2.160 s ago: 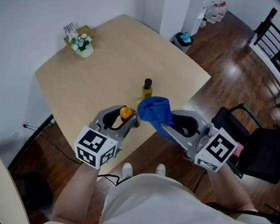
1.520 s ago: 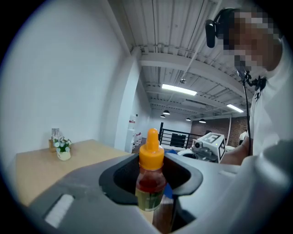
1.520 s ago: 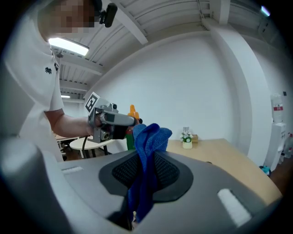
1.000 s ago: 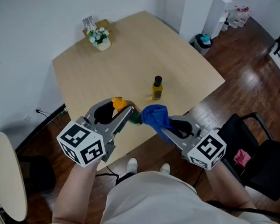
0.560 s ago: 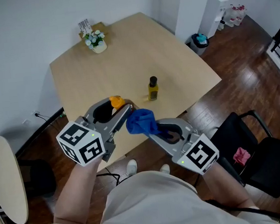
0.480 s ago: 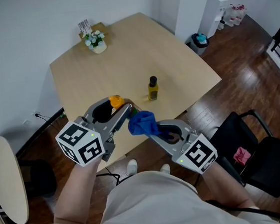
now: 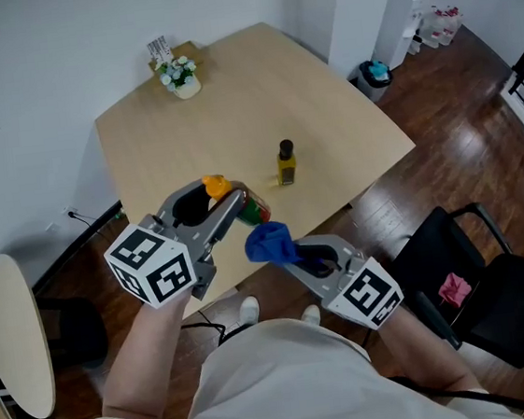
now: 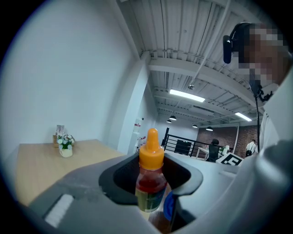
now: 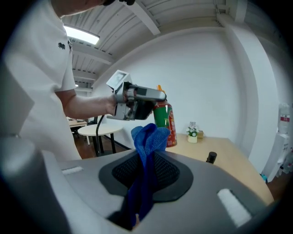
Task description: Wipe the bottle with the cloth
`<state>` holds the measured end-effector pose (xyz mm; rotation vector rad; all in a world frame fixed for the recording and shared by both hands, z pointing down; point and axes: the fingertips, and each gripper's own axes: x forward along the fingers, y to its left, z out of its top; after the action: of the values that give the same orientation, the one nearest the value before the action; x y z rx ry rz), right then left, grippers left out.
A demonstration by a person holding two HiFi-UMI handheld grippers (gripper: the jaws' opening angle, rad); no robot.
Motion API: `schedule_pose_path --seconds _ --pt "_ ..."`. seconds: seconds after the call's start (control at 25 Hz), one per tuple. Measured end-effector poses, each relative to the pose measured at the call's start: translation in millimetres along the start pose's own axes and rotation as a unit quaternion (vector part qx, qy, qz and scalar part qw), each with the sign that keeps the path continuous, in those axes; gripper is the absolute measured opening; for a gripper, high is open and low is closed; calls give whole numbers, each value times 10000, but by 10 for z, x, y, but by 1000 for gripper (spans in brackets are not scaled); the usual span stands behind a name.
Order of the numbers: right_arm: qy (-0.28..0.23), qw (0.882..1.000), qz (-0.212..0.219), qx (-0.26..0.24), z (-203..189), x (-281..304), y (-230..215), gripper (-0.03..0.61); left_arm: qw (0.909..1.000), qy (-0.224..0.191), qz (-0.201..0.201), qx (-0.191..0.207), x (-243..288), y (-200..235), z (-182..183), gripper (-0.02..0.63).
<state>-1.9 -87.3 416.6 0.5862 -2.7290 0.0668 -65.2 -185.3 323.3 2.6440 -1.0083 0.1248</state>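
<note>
Right gripper (image 7: pixel 284 254) has dropped a bit & pulled back toward the person vs half a sec ago. So the blue cloth (image 7: pixel 269 242) now sits just under the left gripper (image 7: pixel 236 204) tips instead of level w/ them. Left gripper hasn't shifted. Its jaws are clamped tight on the bottle (image 7: pixel 257 211): orange dropper-type cap sticks up above the jaws, red & green body hangs below them. Bottle looks approx upright in the left gripper view. Right gripper jaws are closed on the cloth, pinched in a fold btwn the pads, w/ a bunched end standing up past the tips. Cloth is near the bottle's lower body; can't tell if touching. Beyond both grippers, on the table (image 7: pixel 231 104): small dark-capped bottle (image 7: pixel 285 164) of yellow liquid ahead of the tips, flower pot (image 7: pixel 181 78) well beyond, at the far-left corner.
</note>
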Motion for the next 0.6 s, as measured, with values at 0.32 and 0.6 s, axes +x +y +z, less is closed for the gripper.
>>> schedule_pose_path --seconds 0.32,0.6 --pt "-386 9977 169 -527 592 23 245 80 9999 -87 -63 -24 -33 -183 -2 160" --pt "63 9996 245 -155 4 227 238 81 9997 -202 -71 -104 -163 -284 56 160"
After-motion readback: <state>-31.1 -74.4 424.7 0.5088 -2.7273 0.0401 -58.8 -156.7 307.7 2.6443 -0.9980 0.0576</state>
